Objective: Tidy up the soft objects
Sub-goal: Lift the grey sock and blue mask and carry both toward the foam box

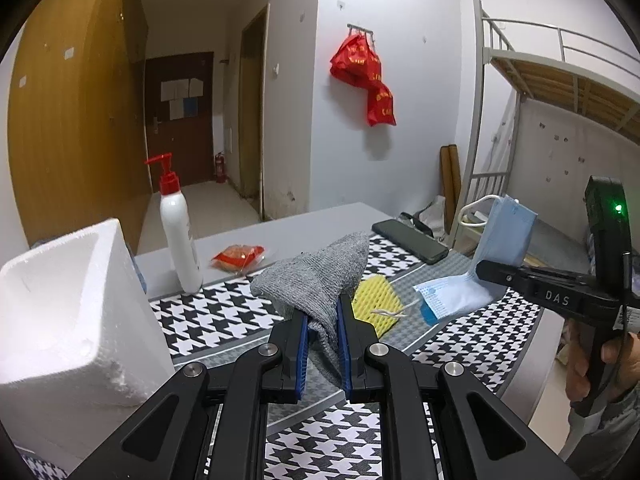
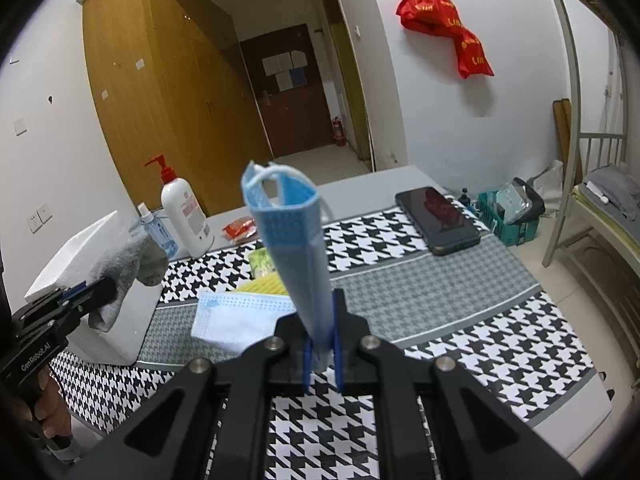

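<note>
We see two hand-held grippers raised over a worktop (image 2: 420,280) covered with a black-and-white houndstooth cloth. The left gripper (image 1: 322,328) is clamped on a grey sock (image 1: 320,280), which bunches up from between its blue pads and hangs clear of the cloth, just in front of a white foam box (image 1: 60,300) at the left edge. The right gripper (image 2: 320,354) is closed tight on a folded blue face mask (image 2: 296,248), which stands upright from its jaws with the white ear loops at the top. A second blue mask (image 2: 236,320) lies flat on the cloth just left of the right gripper, touching a yellow cloth (image 2: 266,284) behind it. Farther back stand a white pump bottle (image 2: 186,212) and a small red packet (image 2: 240,228). A dark phone (image 2: 438,220) lies well to the right.
</note>
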